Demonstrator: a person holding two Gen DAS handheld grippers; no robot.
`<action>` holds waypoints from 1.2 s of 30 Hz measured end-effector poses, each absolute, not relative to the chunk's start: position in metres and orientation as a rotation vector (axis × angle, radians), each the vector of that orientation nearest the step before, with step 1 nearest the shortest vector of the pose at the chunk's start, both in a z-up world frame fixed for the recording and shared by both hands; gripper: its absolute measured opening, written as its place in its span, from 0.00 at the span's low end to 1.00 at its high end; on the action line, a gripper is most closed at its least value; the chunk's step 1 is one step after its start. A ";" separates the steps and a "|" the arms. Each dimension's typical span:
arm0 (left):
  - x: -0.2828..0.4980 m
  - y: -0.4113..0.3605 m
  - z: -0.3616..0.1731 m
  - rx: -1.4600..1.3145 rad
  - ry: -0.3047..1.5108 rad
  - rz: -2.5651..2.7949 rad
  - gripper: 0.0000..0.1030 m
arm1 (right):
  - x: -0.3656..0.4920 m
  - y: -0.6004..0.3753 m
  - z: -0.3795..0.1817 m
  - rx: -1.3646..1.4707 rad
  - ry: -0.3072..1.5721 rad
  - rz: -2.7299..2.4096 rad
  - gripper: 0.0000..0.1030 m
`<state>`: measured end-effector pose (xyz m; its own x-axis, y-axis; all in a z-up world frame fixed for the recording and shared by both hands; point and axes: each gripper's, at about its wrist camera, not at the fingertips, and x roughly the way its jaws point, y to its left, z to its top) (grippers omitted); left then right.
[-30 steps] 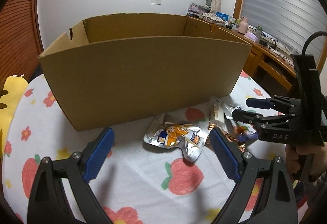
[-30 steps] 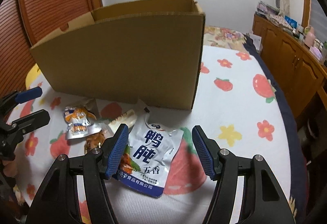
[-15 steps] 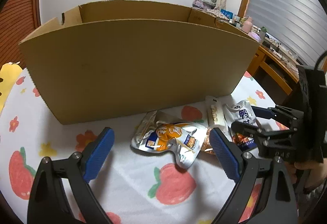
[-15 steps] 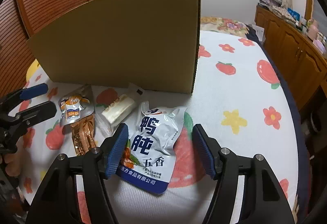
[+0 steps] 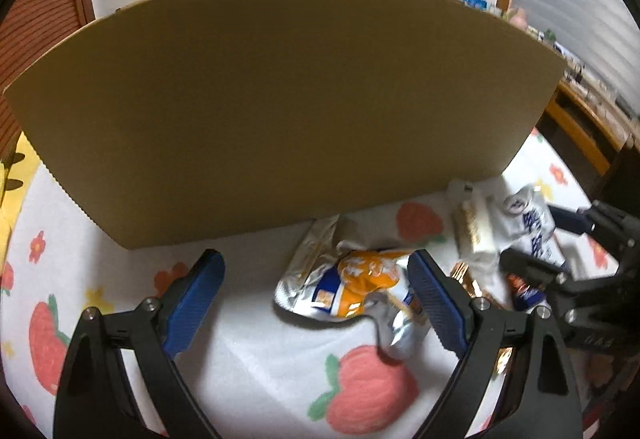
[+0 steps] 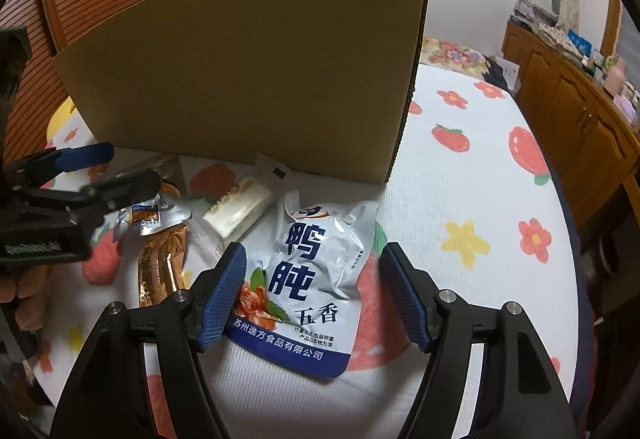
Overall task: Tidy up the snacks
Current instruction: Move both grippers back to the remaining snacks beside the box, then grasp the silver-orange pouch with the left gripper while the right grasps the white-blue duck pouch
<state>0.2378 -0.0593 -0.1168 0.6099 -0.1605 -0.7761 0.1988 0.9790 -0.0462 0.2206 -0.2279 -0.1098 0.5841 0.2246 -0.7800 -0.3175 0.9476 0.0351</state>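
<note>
Four snack packs lie on the bed [image 6: 480, 175] just in front of the cardboard box [image 6: 256, 79]: a white-and-blue pouch [image 6: 312, 271], a cream bar [image 6: 240, 209], a gold wrapper [image 6: 162, 263] and a silver-and-orange pouch [image 5: 352, 283]. None is in the box yet, judging from what shows.

Right gripper [image 6: 312, 295]: jaws opening, straddling the lower part of the white-and-blue pouch; pads not pressing it, nothing held.

Left gripper [image 5: 316, 299]: jaws wide apart, empty. Silver-and-orange pouch sits toward its right jaw, off centre.

Risks, as I judge them:
- Pouch lies flat on soft bedding; closing jaws may pinch the sheet or slide over the slick film instead of catching an edge.
- Left gripper off centre: closing now could clip only the crumpled corner and drop it on lifting.
- Packs are crowded, some touching; one grab may drag a neighbour.
- Box wall stands high and near; a low carry could hit it.
- Both grippers are working close together and could collide.
</note>
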 end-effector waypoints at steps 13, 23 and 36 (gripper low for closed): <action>0.220 -0.026 -0.120 0.030 0.949 -0.229 0.90 | 0.219 -0.226 -0.108 -0.111 0.893 0.317 0.69; 0.220 -0.029 -0.116 -0.043 0.955 -0.257 0.89 | 0.219 -0.226 -0.109 -0.113 0.893 0.316 0.70; 0.219 -0.045 -0.111 0.017 0.931 -0.262 0.45 | 0.219 -0.226 -0.109 -0.114 0.894 0.316 0.70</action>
<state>0.2189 -0.0449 -0.1110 0.5679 -0.2154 -0.7944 0.2299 0.9683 -0.0982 0.2187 -0.2259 -0.1087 0.5838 0.2232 -0.7806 -0.3171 0.9478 0.0338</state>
